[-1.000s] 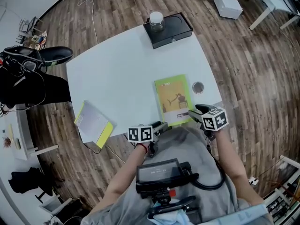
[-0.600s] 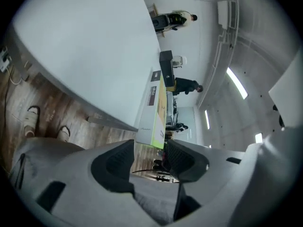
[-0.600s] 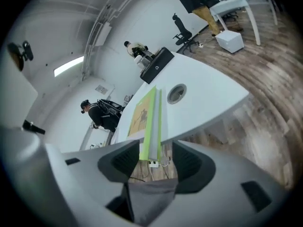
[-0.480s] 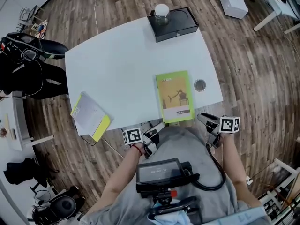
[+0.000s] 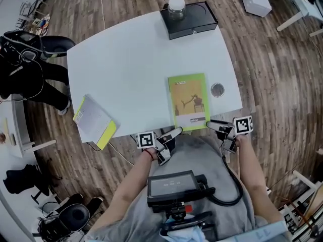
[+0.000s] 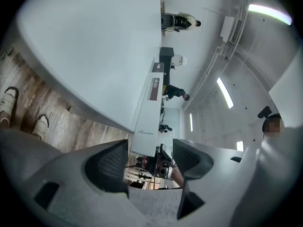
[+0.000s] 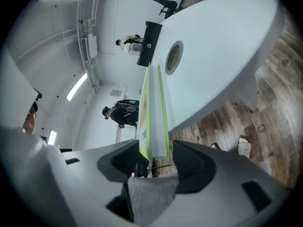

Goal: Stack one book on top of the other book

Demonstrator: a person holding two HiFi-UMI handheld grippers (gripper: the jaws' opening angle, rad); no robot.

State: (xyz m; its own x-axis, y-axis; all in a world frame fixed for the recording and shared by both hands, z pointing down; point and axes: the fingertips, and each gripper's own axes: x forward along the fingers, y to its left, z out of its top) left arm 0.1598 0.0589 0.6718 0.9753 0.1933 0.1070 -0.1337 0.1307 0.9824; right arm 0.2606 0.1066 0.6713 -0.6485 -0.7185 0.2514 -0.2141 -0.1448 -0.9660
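Observation:
A green book (image 5: 187, 101) lies flat near the white table's (image 5: 126, 69) front edge. A second book (image 5: 94, 122), white with a yellow edge, overhangs the table's front left corner. My left gripper (image 5: 170, 141) is turned on its side at the green book's near left corner. Its jaws have just been opening, and that book's end (image 6: 147, 122) shows ahead between them, untouched. My right gripper (image 5: 214, 127) is also on its side, with open jaws on either side of the green book's near right corner (image 7: 154, 141). The pads are not pressing on it.
A small round disc (image 5: 217, 89) lies to the right of the green book. A black box (image 5: 192, 21) with a jar (image 5: 176, 6) on it sits at the table's far edge. A person in black (image 5: 25, 74) stands at the left.
Both grippers have closed in on the green book's near corners and rolled onto their sides. The left jaws stand wider apart than before. Neither book has moved on the table.

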